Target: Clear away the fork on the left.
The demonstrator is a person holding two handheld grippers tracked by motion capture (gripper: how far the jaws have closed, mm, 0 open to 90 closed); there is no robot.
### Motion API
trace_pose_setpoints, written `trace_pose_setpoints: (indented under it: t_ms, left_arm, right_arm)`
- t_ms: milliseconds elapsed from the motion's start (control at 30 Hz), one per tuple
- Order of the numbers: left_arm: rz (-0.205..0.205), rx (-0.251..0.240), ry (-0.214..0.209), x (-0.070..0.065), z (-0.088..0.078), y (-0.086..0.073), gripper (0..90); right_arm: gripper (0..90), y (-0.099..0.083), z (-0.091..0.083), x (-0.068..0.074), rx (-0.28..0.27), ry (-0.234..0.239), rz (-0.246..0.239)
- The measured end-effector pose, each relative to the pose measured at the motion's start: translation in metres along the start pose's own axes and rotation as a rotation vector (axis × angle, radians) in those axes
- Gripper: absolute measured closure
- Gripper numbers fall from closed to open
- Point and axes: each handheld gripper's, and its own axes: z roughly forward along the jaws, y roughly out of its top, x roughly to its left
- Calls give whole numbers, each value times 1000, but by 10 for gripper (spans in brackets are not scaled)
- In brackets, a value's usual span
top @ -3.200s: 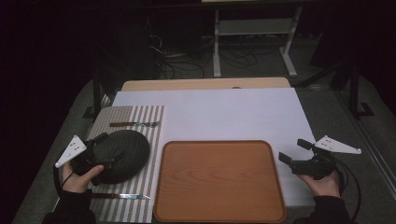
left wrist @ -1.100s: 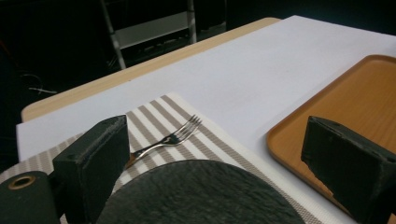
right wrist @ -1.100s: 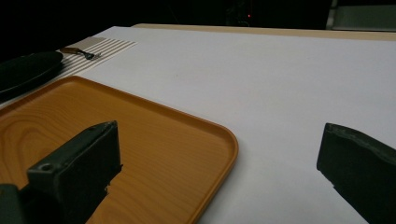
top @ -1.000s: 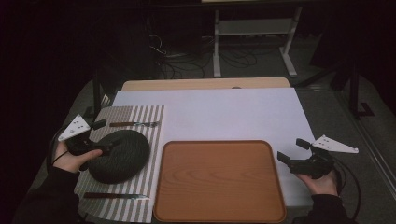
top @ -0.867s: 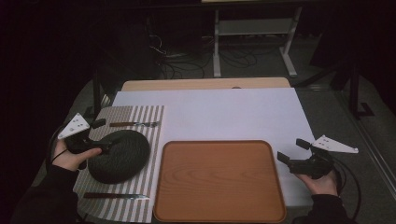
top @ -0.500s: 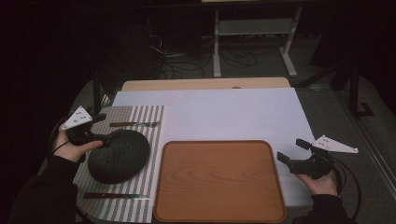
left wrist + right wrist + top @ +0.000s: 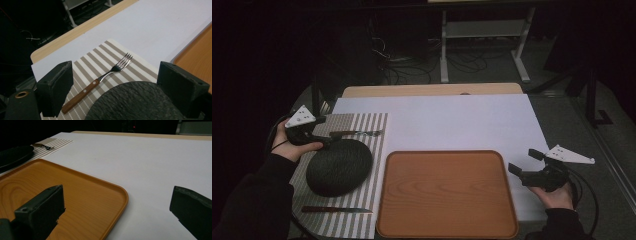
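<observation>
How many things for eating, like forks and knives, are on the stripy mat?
2. The fork lies at the mat's far end, beyond the dark plate. The knife lies at the near end, below the plate.

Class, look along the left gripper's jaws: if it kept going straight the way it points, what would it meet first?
Probably the fork on the striped placemat, just beyond the dark plate under the left gripper; depth is uncertain.

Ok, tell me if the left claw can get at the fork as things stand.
Probably yes: the left claw stands open over the plate's far edge, and the fork lies just beyond on the mat, nothing between.
</observation>
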Motion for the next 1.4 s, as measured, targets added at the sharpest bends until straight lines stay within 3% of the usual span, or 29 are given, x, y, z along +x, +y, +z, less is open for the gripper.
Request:
trace_pose_setpoints:
  t_ms: [100, 233, 400, 800, 967, 1233, 1400]
  left_arm:
    - [23, 25, 0, 5, 4, 4, 129]
    - [47, 19, -7, 10, 8, 7, 133]
    - [125, 66, -19, 15, 16, 10, 136]
    - [203, 174, -1, 35, 37, 10, 155]
    - [264, 222, 5, 42, 44, 13, 175]
    - [354, 242, 6, 37, 63, 22, 208]
    - [424, 297, -11, 33, 77, 21, 256]
  right_arm:
    - [0, 0, 0, 0, 3, 0, -2]
    - [0, 0, 1, 0, 8, 2, -3]
    - [0, 0, 2, 1, 14, 5, -7]
    - [0, 0, 2, 1, 15, 10, -11]
    - [0, -1, 2, 2, 17, 12, -13]
    - [0, -1, 2, 2, 19, 15, -15]
    - [0, 0, 2, 2, 17, 17, -17]
